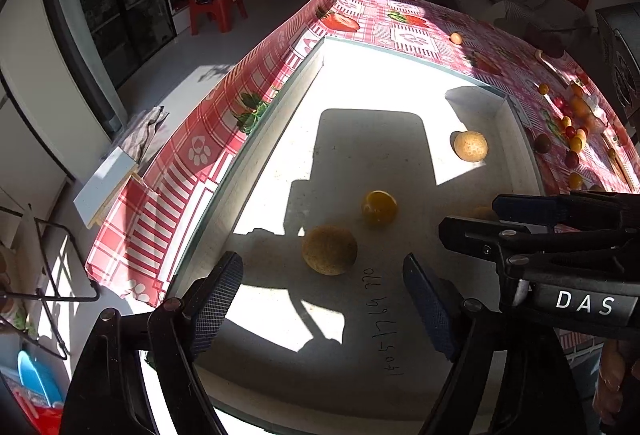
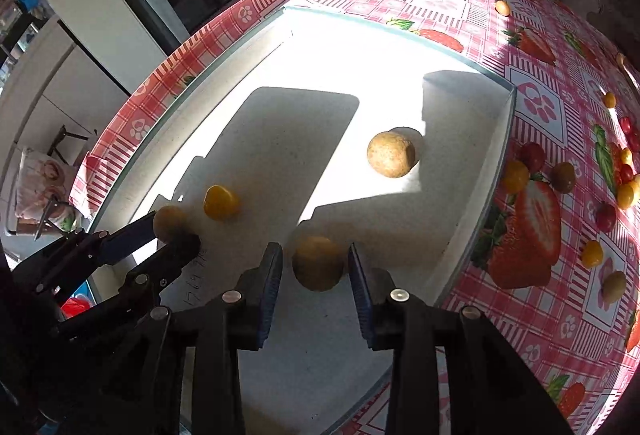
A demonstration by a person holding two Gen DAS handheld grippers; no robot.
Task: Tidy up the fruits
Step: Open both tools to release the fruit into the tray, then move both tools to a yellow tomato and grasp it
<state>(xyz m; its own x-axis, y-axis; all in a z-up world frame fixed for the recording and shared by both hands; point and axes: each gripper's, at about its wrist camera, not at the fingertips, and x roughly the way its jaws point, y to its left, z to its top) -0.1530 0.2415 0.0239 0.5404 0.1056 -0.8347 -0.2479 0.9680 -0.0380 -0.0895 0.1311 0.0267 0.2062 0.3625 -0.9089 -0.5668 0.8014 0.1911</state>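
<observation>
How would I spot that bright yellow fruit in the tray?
Find the shallow white tray on the red strawberry-print tablecloth. Near its middle lies the small glossy yellow-orange fruit; the fruits around it in the tray are dull, speckled tan balls.

White capital letters "DAS" stand on the dark body of the right tool (image 1: 470,225), seen in the left wrist view. A handwritten string of dark digits runs along the floor of the white tray (image 1: 400,83), upside down to the camera and not surely readable. The right wrist view shows part of the same writing, too cut off to read.
</observation>
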